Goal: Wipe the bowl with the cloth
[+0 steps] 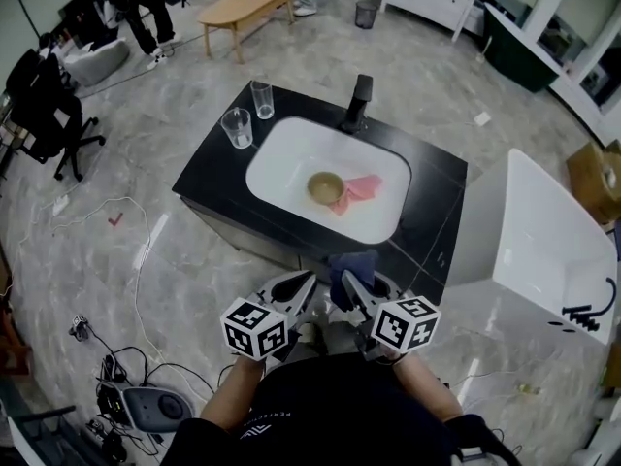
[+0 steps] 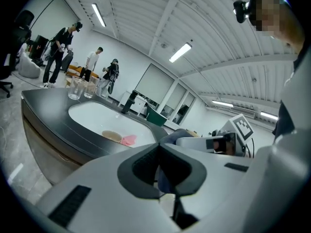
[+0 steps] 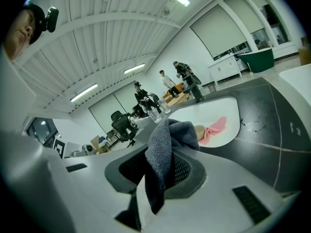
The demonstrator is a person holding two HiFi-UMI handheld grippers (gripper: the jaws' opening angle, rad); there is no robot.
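Head view: a black desk (image 1: 209, 168) carries a white sink (image 1: 281, 149). A tan bowl (image 1: 326, 186) stands upright near the middle of the sink, and a pink cloth (image 1: 360, 188) lies crumpled against the bowl's right side. A dark tap (image 1: 357, 102) rises at the far rim of the sink. Two clear glasses (image 1: 248, 115) stand on the desk just beyond the sink's left corner. Both tongs are held side by side on the near side of the sink, well apart from the bowl. The left tongs (image 1: 306, 282) have their jaws together. The right tongs (image 1: 347, 282) hold a grey cloth (image 1: 354, 262) that bunches up past the tips, over the near edge of the desk.

Left gripper view: the jaws of the left tongs (image 2: 159, 147) meet with nothing between them. Beyond them lies the sink (image 2: 87, 113) with the bowl (image 2: 112, 136) and the pink cloth (image 2: 128, 140) touching it. The glasses (image 2: 77, 88) stand at the sink's far left rim.

Right gripper view: the right tongs (image 3: 161, 166) are clamped on the grey cloth (image 3: 165, 137), which bulges above the jaws and hangs down in a tail below them. Behind the grey cloth, inside the sink (image 3: 232, 111), the bowl (image 3: 199, 130) shows partly, with the pink cloth (image 3: 215, 127) on its right.
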